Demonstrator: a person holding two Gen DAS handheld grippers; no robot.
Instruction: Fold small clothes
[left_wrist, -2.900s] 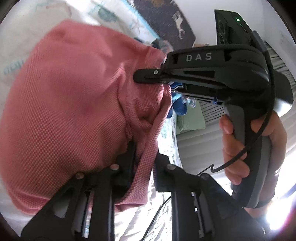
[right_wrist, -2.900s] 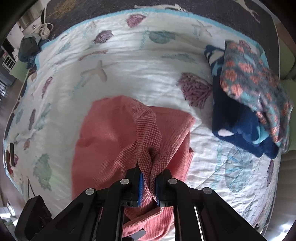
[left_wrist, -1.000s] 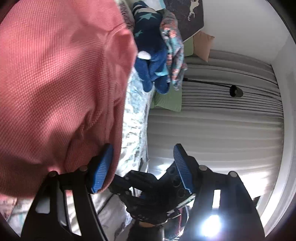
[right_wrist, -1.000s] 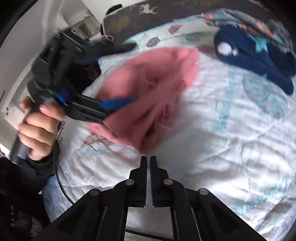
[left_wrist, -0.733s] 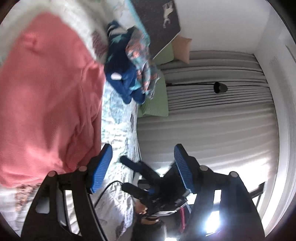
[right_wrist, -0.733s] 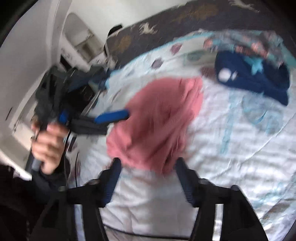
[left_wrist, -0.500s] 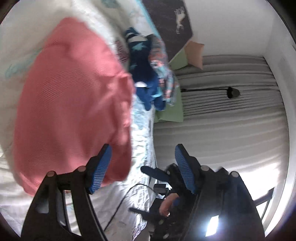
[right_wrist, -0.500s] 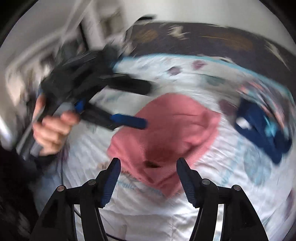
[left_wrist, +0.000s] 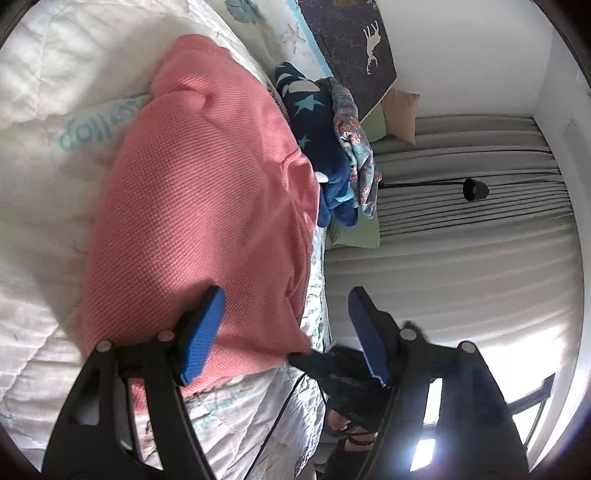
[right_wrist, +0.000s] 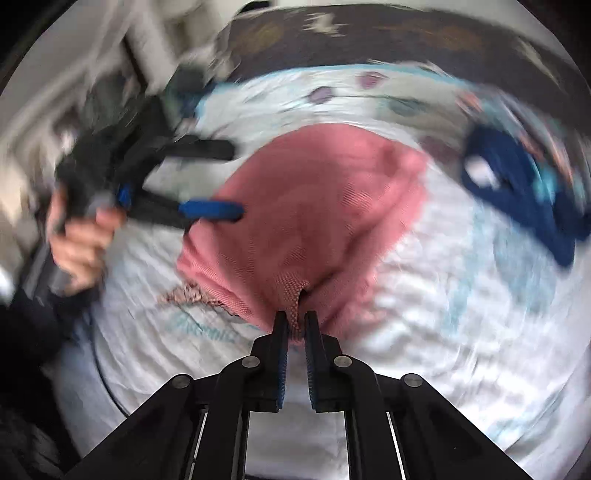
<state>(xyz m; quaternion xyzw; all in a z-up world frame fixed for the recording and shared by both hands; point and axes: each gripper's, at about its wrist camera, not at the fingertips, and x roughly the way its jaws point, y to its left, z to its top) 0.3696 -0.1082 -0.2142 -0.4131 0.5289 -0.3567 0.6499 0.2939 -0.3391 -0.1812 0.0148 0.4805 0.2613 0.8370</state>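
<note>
A pink knitted garment (left_wrist: 207, 192) lies bunched on the white quilt (left_wrist: 44, 184). My left gripper (left_wrist: 286, 332) stands open just over its near edge, with the blue pads (left_wrist: 201, 332) wide apart and nothing pinched. In the right wrist view the left gripper (right_wrist: 221, 179) hovers at the left side of the pink garment (right_wrist: 317, 206), held by a hand (right_wrist: 81, 236). My right gripper (right_wrist: 295, 325) is shut on a small raised fold at the garment's near edge. That view is blurred by motion.
A navy star-print garment (left_wrist: 317, 122) and a floral one (left_wrist: 351, 122) are piled beyond the pink one, toward the head of the bed. A dark animal-print blanket (left_wrist: 351, 37), a green pillow (left_wrist: 354, 232), grey curtains (left_wrist: 461, 277) and a black lamp (left_wrist: 474, 189) lie past them.
Both grippers let go of the pink garment, which dropped onto the quilt. The right gripper opened wide, came in at the near edge and shut on a fold. The left stayed open and slid sideways.
</note>
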